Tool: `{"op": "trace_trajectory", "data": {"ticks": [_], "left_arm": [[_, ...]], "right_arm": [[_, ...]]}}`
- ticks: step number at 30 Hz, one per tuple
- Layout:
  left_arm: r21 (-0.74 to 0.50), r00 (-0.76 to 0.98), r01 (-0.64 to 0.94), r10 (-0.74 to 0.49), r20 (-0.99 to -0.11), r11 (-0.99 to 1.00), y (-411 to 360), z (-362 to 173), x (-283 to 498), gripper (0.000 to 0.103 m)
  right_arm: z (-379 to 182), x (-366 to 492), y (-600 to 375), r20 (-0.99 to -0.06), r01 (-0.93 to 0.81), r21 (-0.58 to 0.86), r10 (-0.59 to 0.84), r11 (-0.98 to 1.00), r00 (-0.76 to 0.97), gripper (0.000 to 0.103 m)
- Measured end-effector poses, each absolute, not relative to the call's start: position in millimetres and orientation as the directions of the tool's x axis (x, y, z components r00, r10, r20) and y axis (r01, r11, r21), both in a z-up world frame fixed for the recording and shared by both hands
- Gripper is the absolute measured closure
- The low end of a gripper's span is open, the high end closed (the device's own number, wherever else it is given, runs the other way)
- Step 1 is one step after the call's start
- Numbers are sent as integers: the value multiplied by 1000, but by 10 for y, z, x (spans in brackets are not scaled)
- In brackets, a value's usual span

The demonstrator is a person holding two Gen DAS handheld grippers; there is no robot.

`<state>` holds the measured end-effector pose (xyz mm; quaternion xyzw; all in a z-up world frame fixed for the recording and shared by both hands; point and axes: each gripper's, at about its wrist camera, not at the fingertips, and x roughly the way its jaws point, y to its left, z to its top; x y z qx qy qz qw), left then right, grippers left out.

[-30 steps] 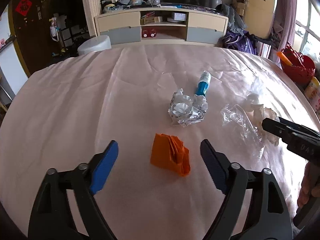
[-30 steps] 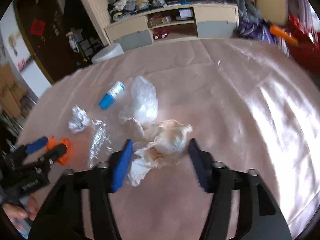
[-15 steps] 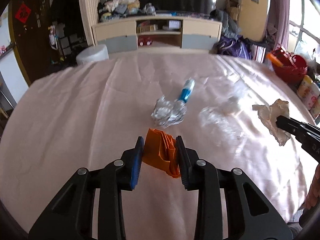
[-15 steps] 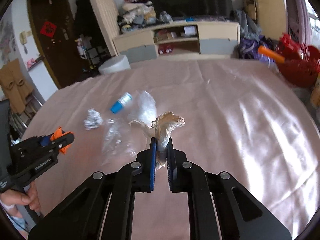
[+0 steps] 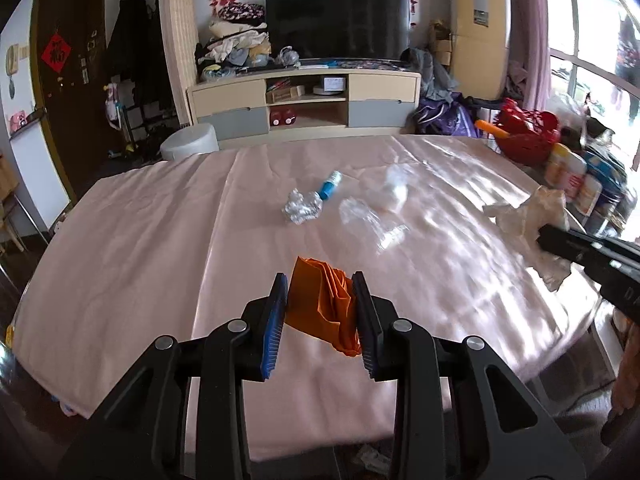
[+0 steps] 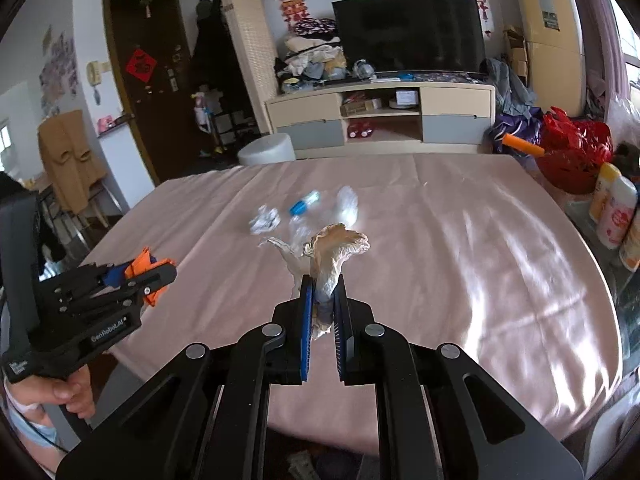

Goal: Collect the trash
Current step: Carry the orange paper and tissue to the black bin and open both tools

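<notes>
2 grippers each gripping 1 trash piece above pink-clothed bench [image 5: 140, 240]. Left gripper [image 5: 320, 312] fingers [image 5: 276, 320] pinching orange paper [image 5: 320, 312], paper clear of cloth. Right gripper [image 6: 323, 308] fingers [image 6: 306, 320] squeezing crumpled stained tissue [image 6: 332, 252], nearly touching each other. Lying mid-bench: foil ball [image 5: 302, 207], touching it blue-capped tube [image 5: 330, 188], clear plastic wrap [image 5: 368, 220] just beside.

- A dark television [image 5: 338, 24] stands top centre on a cream-and-grey cabinet [image 5: 304, 100].
- A brown door [image 6: 140, 92] fills the upper left.
- Daylight enters a window [image 5: 588, 40] at right, glaring across the pink tablecloth [image 5: 140, 240].
</notes>
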<state>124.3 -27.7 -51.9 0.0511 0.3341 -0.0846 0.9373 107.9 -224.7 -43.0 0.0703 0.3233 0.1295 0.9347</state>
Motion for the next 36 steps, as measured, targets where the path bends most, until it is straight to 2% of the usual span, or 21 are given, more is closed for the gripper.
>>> {"op": "trace_trajectory", "data": {"ticks": [5,10,16,25,30,36], "left_arm": [[29,768,199,-138,-625,980,-291,-549,809,72],[-7,733,229,-177,-657,973,-311,-761,481,72],[-27,667,267,-205,-717,963,-357,-1165,160,72],[-132,541,254,-253,-802,958,-287,-1915,133,72],[-119,503,269,-245,-829,956,-334,-2150,133,72],[-103,463,290,-234,-855,952,-354,-2299,127,72]], "right_arm": [[-592,650,-2060,-612,-233,167,286,958,737,92],[-820,319,-2050,-632,-234,247,339,940,697,92],[-1232,89,-2038,-700,-192,297,350,935,622,92],[-1872,97,-1938,-784,-113,354,361,928,505,92],[-2103,117,-1902,-813,-88,365,364,927,455,90],[-2098,111,-1857,-814,-91,367,367,926,451,89]]}}
